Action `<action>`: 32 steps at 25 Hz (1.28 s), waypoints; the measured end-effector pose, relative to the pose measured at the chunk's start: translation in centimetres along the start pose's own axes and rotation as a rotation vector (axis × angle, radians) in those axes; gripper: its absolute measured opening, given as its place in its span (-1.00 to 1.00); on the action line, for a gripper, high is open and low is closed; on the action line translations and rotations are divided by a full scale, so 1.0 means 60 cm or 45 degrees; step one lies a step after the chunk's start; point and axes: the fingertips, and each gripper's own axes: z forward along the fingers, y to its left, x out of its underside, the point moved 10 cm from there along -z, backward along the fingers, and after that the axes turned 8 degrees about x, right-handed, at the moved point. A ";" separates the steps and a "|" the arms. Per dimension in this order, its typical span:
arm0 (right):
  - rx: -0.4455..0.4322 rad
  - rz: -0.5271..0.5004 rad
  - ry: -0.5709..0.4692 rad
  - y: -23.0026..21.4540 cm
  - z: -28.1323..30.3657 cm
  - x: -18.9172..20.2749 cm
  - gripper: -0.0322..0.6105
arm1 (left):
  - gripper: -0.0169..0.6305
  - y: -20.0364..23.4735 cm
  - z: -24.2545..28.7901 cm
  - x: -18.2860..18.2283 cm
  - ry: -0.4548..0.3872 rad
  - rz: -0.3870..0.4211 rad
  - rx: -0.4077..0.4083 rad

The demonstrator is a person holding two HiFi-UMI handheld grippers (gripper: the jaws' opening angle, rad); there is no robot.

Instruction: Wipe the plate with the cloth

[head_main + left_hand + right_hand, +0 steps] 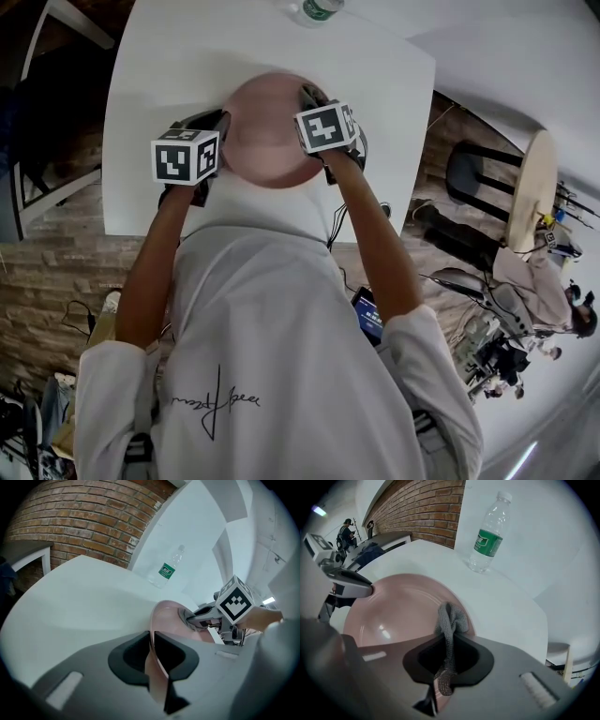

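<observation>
bottle (489, 534) beyond plate (396, 613) (upright)

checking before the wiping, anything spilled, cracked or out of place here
Nothing stands out. The pink plate looks whole on the white table, its rim clamped by the left gripper. The right gripper holds the grey cloth at the plate's opposite edge. The bottle stands upright, capped, with no spill visible.

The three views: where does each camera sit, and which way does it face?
Head view: on the person's head, facing down at plate and table; both arms show.
Left gripper view: on the left gripper, along jaws gripping the plate's rim.
Right gripper view: on the right gripper, along jaws gripping the cloth.
Shared by both: plate, bottle.
</observation>
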 end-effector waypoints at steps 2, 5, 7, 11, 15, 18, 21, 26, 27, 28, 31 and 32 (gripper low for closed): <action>-0.005 -0.003 -0.011 0.001 0.001 -0.008 -0.84 | -0.80 0.001 0.001 0.001 0.006 -0.005 0.009; -0.014 0.003 -0.015 -0.005 0.005 -0.015 -0.84 | -0.79 0.000 0.005 -0.003 0.005 -0.008 0.015; -0.018 0.005 -0.011 -0.006 0.008 -0.016 -0.84 | -0.79 -0.001 0.006 -0.005 0.004 -0.006 0.014; -0.033 0.010 -0.029 -0.003 0.010 -0.024 -0.84 | -0.79 -0.001 0.003 -0.004 0.004 -0.009 0.015; -0.046 0.022 -0.050 0.004 0.010 -0.033 -0.84 | -0.79 -0.002 0.003 0.001 0.014 -0.018 0.015; -0.065 0.059 -0.059 0.009 0.010 -0.041 -0.84 | -0.79 -0.003 0.000 -0.003 0.004 -0.011 0.010; -0.077 0.084 -0.065 0.013 0.010 -0.045 -0.84 | -0.79 -0.004 0.004 -0.001 0.012 -0.023 0.014; -0.118 0.102 -0.086 0.027 0.010 -0.054 -0.84 | -0.80 -0.003 0.005 -0.003 0.005 -0.041 0.013; -0.124 0.102 -0.090 0.029 0.010 -0.055 -0.84 | -0.80 -0.004 0.004 -0.004 0.003 -0.039 0.011; -0.130 0.096 -0.096 0.032 0.010 -0.057 -0.84 | -0.80 -0.004 0.004 -0.005 0.000 -0.036 0.008; -0.151 0.059 -0.122 0.041 0.010 -0.063 -0.84 | -0.80 -0.004 0.002 -0.006 -0.008 -0.031 0.003; -0.155 0.057 -0.124 0.044 0.010 -0.064 -0.84 | -0.80 -0.004 0.002 -0.006 -0.009 -0.034 0.003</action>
